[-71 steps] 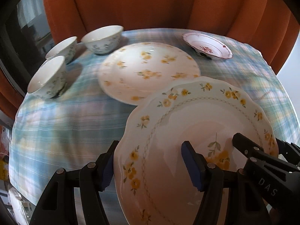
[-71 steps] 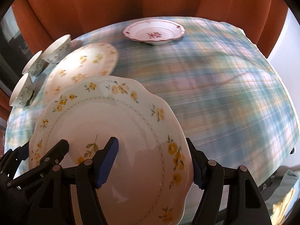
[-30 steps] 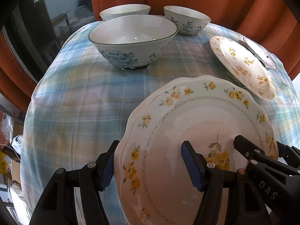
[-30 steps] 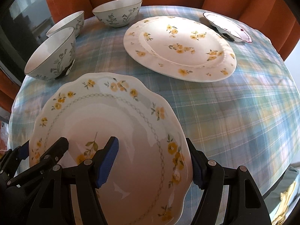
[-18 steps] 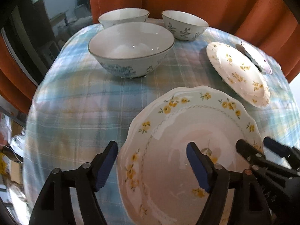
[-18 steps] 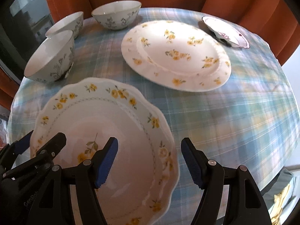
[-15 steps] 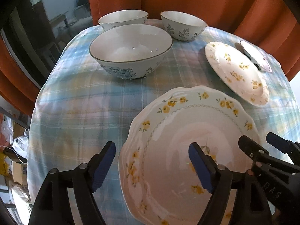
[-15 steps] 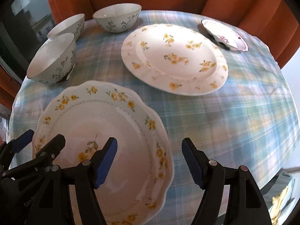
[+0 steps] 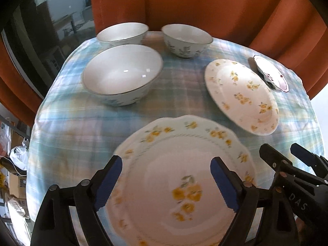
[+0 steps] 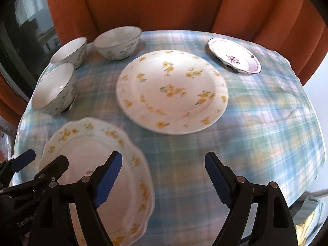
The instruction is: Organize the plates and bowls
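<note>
A scalloped plate with yellow flowers (image 9: 174,153) (image 10: 88,149) lies flat on the plaid tablecloth near the front edge. My left gripper (image 9: 166,176) hangs just above it with its jaws opening, and the blue pads do not touch the plate. My right gripper (image 10: 163,170) is also opening; its left finger is over the plate's right rim and its right finger is over bare cloth. Nothing is held in either one. Each gripper shows at the edge of the other's view.
A large round flowered plate (image 10: 172,90) (image 9: 242,94) sits mid-table, with a small pink-trimmed dish (image 10: 235,55) behind it. Three white bowls (image 9: 123,71) (image 9: 123,31) (image 9: 186,39) stand at the back left. Orange curtains hang behind the round table.
Both grippers were shut on the scalloped plate's rim. They have let go, their jaws have widened, and they have risen while the plate stays on the cloth.
</note>
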Motion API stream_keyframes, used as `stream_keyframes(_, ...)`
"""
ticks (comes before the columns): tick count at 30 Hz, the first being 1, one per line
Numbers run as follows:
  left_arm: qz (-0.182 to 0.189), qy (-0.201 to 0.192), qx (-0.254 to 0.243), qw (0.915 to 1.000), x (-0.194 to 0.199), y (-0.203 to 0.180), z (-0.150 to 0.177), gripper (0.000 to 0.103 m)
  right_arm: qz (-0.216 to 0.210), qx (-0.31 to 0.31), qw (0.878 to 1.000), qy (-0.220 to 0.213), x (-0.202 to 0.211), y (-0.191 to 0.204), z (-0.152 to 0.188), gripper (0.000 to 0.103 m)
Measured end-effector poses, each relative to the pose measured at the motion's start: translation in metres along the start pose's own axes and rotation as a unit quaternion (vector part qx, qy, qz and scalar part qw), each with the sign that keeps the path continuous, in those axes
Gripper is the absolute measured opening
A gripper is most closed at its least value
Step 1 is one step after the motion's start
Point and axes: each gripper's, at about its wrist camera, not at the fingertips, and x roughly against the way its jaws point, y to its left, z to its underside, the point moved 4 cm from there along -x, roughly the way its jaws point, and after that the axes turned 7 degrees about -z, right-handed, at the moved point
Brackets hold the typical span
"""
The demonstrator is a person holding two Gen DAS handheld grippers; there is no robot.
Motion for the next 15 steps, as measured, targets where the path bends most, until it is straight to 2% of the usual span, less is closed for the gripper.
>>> stream_keyframes(5, -0.012, 0.002, 0.012, 0.9999, -0.004, -0.027, -0.01, 0.089, -0.014, -0.006, 1.0, 0.0, -0.009, -0.03, -0.016, 0.085)
stream_keyframes(15, -0.038, -0.005, 0.012, 0.9992, -0.026, -0.074, -0.054, 0.089, -0.037, -0.008, 0.999, -0.012, -0.029, -0.081, -0.063, 0.085)
